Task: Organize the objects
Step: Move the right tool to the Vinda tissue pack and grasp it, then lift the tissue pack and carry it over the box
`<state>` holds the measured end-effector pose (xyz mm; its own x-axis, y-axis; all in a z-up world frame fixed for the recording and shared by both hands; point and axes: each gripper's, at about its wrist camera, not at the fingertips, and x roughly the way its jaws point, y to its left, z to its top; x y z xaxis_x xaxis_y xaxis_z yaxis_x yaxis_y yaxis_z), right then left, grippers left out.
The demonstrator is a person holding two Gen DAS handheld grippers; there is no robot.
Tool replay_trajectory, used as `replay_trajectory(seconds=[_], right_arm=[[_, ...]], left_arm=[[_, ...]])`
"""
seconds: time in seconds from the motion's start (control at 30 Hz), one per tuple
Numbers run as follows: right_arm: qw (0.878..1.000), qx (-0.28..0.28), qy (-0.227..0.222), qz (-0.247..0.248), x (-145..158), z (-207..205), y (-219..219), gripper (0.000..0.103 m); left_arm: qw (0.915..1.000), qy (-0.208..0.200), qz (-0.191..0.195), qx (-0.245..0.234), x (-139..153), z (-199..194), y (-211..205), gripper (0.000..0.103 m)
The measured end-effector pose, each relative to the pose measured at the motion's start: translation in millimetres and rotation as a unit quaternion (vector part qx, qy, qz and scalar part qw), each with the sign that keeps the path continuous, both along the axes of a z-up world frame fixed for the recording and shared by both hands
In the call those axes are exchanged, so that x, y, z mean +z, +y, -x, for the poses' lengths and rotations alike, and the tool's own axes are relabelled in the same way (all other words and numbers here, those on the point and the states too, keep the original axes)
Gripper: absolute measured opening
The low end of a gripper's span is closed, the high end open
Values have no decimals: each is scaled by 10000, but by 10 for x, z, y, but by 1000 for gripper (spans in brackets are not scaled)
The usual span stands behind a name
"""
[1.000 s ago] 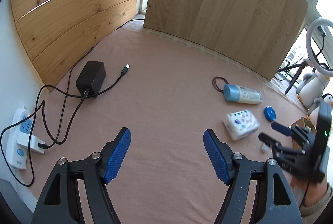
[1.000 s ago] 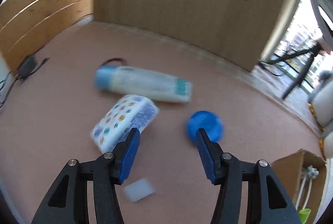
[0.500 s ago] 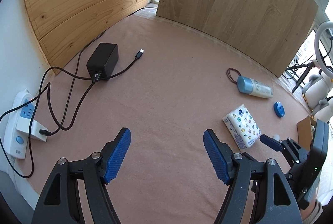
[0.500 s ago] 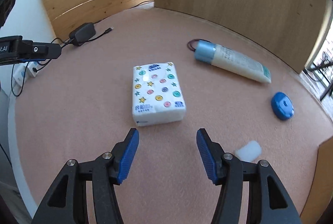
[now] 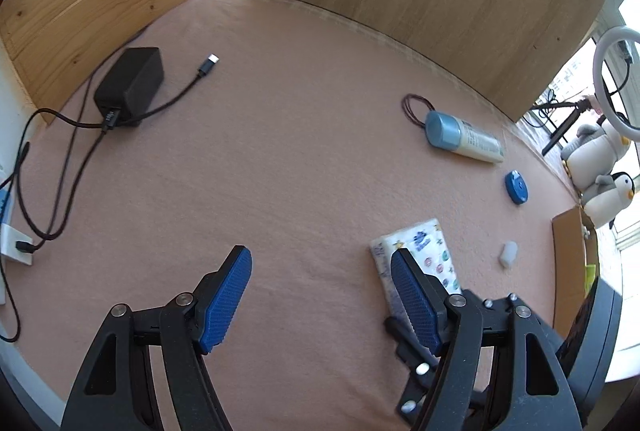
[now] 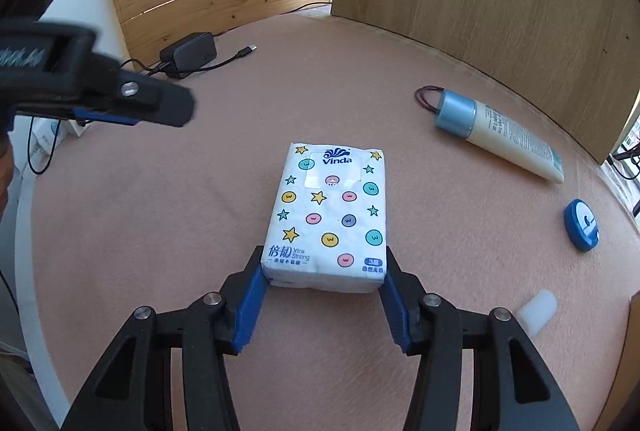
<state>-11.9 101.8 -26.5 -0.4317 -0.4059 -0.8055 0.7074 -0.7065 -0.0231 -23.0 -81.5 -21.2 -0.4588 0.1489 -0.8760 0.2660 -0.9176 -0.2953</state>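
Observation:
A white tissue pack (image 6: 328, 215) printed with stars and dots lies flat on the pink tablecloth (image 6: 160, 215). My right gripper (image 6: 320, 295) straddles its near end. The jaws are closing, and both blue pads (image 6: 250, 295) meet the pack's sides. My left gripper (image 5: 320, 295) hangs open over bare cloth just left of the pack (image 5: 432, 251), holding nothing. A cream lotion tube with a blue cap (image 6: 504, 135), a dark hair tie (image 6: 428, 97), a round blue case (image 6: 582, 225) and a small white piece (image 6: 538, 311) lie to the right.
A black charger (image 5: 130, 87) with trailing cables sits at the far left by the wooden panels, with a power strip at the left edge. A cardboard box (image 5: 572, 263) stands at the right edge, plush penguins (image 5: 608, 191) beyond it. Wooden boards wall the back.
My right gripper has swung left from the blue case to the tissue pack and now has the pack's near end between its pads. The left gripper has sunk and tilted down, staying open.

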Motion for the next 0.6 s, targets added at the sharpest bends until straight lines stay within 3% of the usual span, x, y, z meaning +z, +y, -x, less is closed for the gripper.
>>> replay_trajectory(seconds=[0.13, 0.2, 0.3, 0.6], right_arm=[[9997, -138, 174, 46, 2, -359, -37, 49], [9996, -120, 238, 15, 5, -453, -65, 49], [9997, -106, 211, 37, 5, -504, -64, 48], [9995, -267, 66, 168, 16, -510, 18, 48]], left_arm=[[9986, -259, -244, -404, -144, 41, 286, 74], [9975, -428, -323, -461, -217, 64, 343, 67], [9963, -495, -389, -581, -276, 83, 407, 60], [9954, -589, -460, -594, -294, 111, 456, 59]])
